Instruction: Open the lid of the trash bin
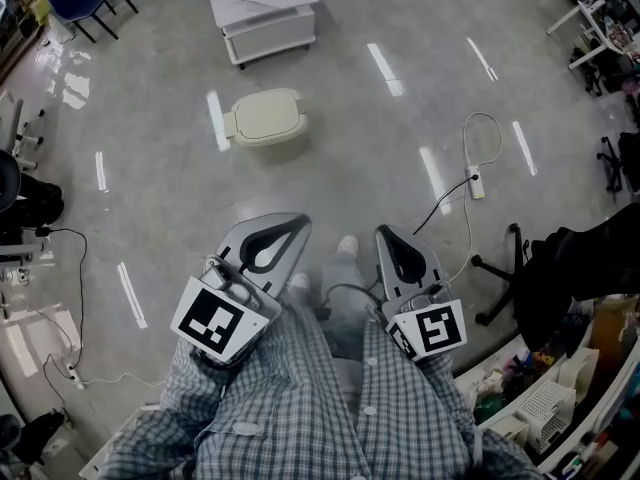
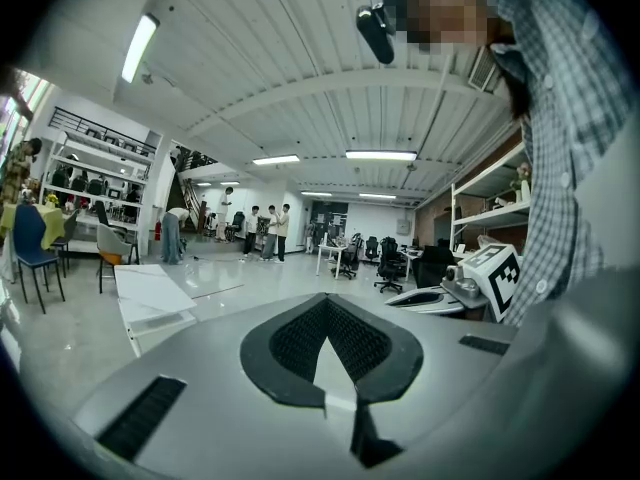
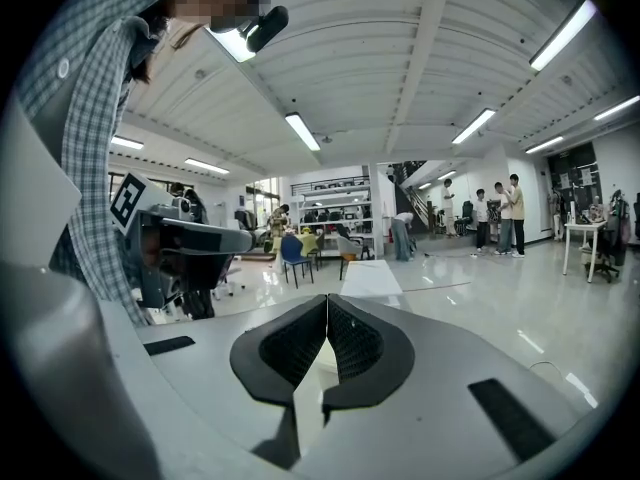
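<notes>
Fingers [image 2: 290, 340] of the left gripper [image 2: 325, 300] are pressing together at the tips in the left gripper view, with nothing between the black pads. At 9 o'clock a white low table [image 2: 150, 290] is standing on the glossy floor [image 2: 60, 338]. At 3 o'clock the right gripper's marker cube [image 2: 497, 274] is showing beside a plaid sleeve [image 2: 560, 168]. A group of people [image 2: 265, 230] is standing far back at 11 o'clock.

In the right gripper view the right gripper [image 3: 326, 300] is likewise closing tip to tip and gripping nothing. The left tool is hanging at 9 o'clock. A blue chair [image 3: 293, 251] is sitting far off at 12 o'clock.

In the head view both tools are hovering low in the picture, pointing to 12 o'clock, over checked trousers [image 1: 300, 398] and light shoes [image 1: 347, 247]. The trash bin [image 1: 266, 118] is standing on the floor at 12 o'clock from the left tool, well apart from both. Its cream lid is lying shut (hinge side facing 9 o'clock). The table is sitting beyond it at 12 o'clock. A power strip [image 1: 477, 183] with its cable is lying at 1 o'clock from the right tool.
</notes>
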Available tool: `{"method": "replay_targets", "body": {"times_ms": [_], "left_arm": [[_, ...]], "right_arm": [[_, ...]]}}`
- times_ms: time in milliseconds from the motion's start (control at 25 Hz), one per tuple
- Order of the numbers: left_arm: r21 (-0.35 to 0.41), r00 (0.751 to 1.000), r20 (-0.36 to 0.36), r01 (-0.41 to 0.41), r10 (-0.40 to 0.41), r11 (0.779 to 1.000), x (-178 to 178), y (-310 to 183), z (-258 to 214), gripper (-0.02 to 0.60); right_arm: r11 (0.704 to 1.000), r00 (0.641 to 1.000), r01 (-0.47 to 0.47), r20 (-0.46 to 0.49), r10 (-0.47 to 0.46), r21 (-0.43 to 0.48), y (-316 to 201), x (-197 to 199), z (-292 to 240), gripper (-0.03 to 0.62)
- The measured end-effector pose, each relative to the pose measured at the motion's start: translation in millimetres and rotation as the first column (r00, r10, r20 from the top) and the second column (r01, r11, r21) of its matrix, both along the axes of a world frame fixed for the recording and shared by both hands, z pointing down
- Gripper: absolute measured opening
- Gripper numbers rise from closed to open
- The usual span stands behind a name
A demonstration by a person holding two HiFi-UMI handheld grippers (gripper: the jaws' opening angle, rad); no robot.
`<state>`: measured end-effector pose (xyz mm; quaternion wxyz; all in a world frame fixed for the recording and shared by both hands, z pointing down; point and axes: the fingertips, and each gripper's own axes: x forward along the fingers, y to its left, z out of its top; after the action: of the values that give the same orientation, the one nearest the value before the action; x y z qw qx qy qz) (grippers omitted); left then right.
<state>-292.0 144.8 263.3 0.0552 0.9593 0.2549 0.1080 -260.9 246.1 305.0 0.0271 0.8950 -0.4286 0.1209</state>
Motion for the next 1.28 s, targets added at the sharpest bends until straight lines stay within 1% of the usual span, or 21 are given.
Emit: {"method": "replay_targets", "body": {"times_ms": [200, 560, 600, 720, 760, 840, 960, 1120, 1280], "left_arm": [[0.003, 0.999, 0.011, 0.036, -0.036, 0.999, 30.0, 4.1, 1.5, 0.005], [0.009, 0.995, 0.03, 0.092, -0.092, 0.996, 88.1, 27.1, 0.4, 0.005], [0.007, 0.995, 0.018, 0.097, -0.097, 0.995, 94.2, 29.8, -1.9, 0.005], [-0.014, 0.991, -0.049, 0.123, -0.123, 0.992, 113.4, 35.6, -16.3, 0.005], [-0.014, 0.99, -0.058, 0.13, -0.131, 0.991, 118.3, 37.1, -19.4, 0.005], [-0.006, 0.987, -0.058, 0.148, -0.148, 0.989, 125.0, 40.2, -21.6, 0.005], [0.02, 0.985, -0.023, 0.174, -0.173, 0.985, 131.7, 43.6, -17.9, 0.005], [0.018, 0.981, -0.042, 0.191, -0.19, 0.981, 145.4, 51.7, -24.4, 0.005], [0.04, 0.977, -0.046, 0.209, -0.207, 0.977, 157.1, 58.6, -24.9, 0.005]], "right_arm": [[1.0, 1.0, 0.017, 0.017, -0.017, 0.003, 7.1, 34.1, 3.8, 0.02], [0.998, 0.997, 0.062, 0.037, -0.063, 0.008, 30.9, 98.9, 6.8, 0.02], [0.998, 0.997, 0.07, 0.04, -0.07, 0.007, 33.2, 105.0, 6.5, 0.02], [0.995, 0.994, 0.097, 0.039, -0.098, 0.008, 36.6, 122.4, 3.9, 0.02], [0.994, 0.993, 0.108, 0.037, -0.108, 0.008, 37.3, 127.9, 2.8, 0.02], [0.992, 0.991, 0.127, 0.035, -0.127, 0.007, 39.9, 137.5, 1.2, 0.02], [0.988, 0.988, 0.151, 0.029, -0.151, 0.009, 44.1, 150.2, -1.3, 0.02], [0.985, 0.986, 0.167, 0.021, -0.168, 0.03, 50.8, 162.9, -5.8, 0.02], [0.986, 0.987, 0.158, 0.033, -0.16, 0.048, 64.0, 174.2, -4.6, 0.02]]}}
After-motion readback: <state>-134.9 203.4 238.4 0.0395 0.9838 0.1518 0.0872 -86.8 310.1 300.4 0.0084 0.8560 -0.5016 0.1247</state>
